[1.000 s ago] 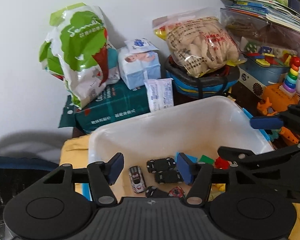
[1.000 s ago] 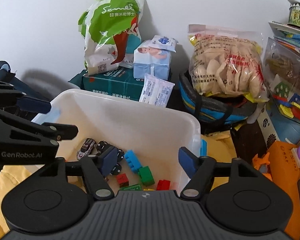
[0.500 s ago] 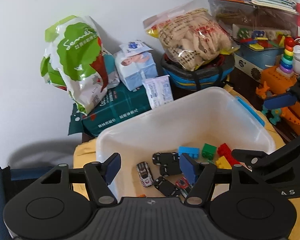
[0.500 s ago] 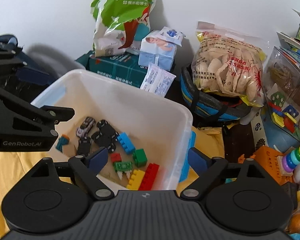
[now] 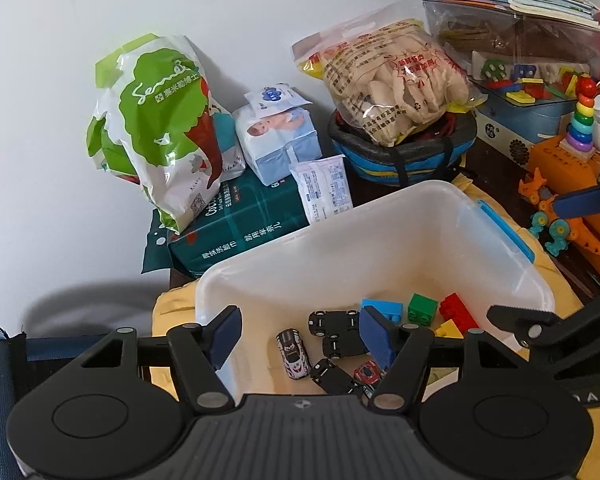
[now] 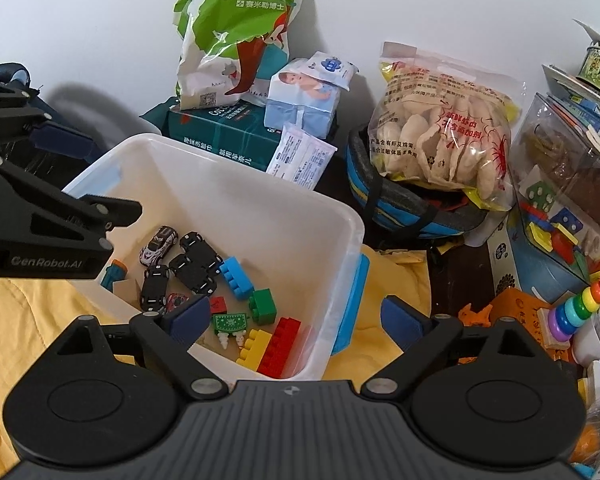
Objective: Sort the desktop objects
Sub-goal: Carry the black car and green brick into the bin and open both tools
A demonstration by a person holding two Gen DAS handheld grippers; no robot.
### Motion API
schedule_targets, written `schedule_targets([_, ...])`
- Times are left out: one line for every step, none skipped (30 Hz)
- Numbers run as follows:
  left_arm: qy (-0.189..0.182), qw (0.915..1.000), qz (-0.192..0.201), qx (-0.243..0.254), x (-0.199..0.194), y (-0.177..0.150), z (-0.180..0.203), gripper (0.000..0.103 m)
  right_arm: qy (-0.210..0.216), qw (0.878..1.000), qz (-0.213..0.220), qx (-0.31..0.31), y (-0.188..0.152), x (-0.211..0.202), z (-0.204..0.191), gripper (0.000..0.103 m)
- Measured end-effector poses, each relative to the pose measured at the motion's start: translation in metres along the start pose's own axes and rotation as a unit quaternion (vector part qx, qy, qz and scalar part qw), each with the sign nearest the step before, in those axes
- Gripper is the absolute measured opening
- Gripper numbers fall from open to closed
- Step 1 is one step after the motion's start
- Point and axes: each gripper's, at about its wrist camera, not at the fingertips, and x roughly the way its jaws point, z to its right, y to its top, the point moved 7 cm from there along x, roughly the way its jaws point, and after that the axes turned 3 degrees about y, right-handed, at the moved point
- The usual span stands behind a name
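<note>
Both grippers have risen above the white bin (image 6: 352,236), exposing more bricks, and the left gripper (image 5: 300,338) and right gripper (image 6: 296,320) gape wide, holding nothing.

A: What's the worktop (image 6: 456,276) look like?
B: Dark surface, only small strips show. A yellow cloth (image 6: 396,276) covers the near part.
A: What sits on the cloth?
B: White plastic bin (image 6: 260,196) with blue side latches.
A: Behind it?
B: Dark green pack (image 5: 240,228) against the wall, lying flat. To its right a blue and black helmet (image 5: 404,156), open side up.
A: Right side?
B: Blue printed box (image 6: 540,272) and an orange box (image 5: 560,168), close together. An orange toy dinosaur (image 5: 556,216) with teal wheels lies just in front of the orange box. Can't tell whether it touches.
</note>
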Motion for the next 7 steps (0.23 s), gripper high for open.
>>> schedule_targets([-0.002, 1.0, -0.002, -0.001, 0.0011, -0.0005, -0.0001, 0.069, 0.0, 1.0, -0.001, -0.001, -0.0005, 0.0004, -0.0003, 0.095])
schedule_targets([-0.001, 1.0, -0.003, -0.002, 0.0019, -0.001, -0.0007, 0.069, 0.0, 1.0, -0.002, -0.002, -0.0011, 0.0008, -0.0005, 0.095])
schedule_targets([0.003, 1.0, -0.003, -0.001, 0.0025, -0.0013, -0.0016, 0.07, 0.0, 1.0, -0.002, -0.002, -0.0016, 0.0013, -0.0007, 0.095])
schedule_targets([0.008, 1.0, -0.001, 0.003, 0.0029, -0.0015, -0.0019, 0.072, 0.0, 1.0, -0.004, -0.002, -0.002, 0.002, -0.0009, 0.095])
schedule_targets([0.011, 0.9999, 0.002, 0.008, 0.0028, -0.0019, -0.0016, 0.073, 0.0, 1.0, -0.005, -0.002, -0.002, 0.0029, -0.0011, 0.095])
schedule_targets([0.015, 0.9998, 0.005, 0.012, 0.0023, -0.0023, -0.0015, 0.073, 0.001, 1.0, -0.005, -0.002, -0.0022, 0.0037, -0.0015, 0.095])
schedule_targets([0.018, 0.9997, 0.007, 0.013, 0.0017, -0.0026, -0.0017, 0.073, 0.002, 1.0, -0.006, -0.001, -0.0026, 0.0041, -0.0016, 0.095])
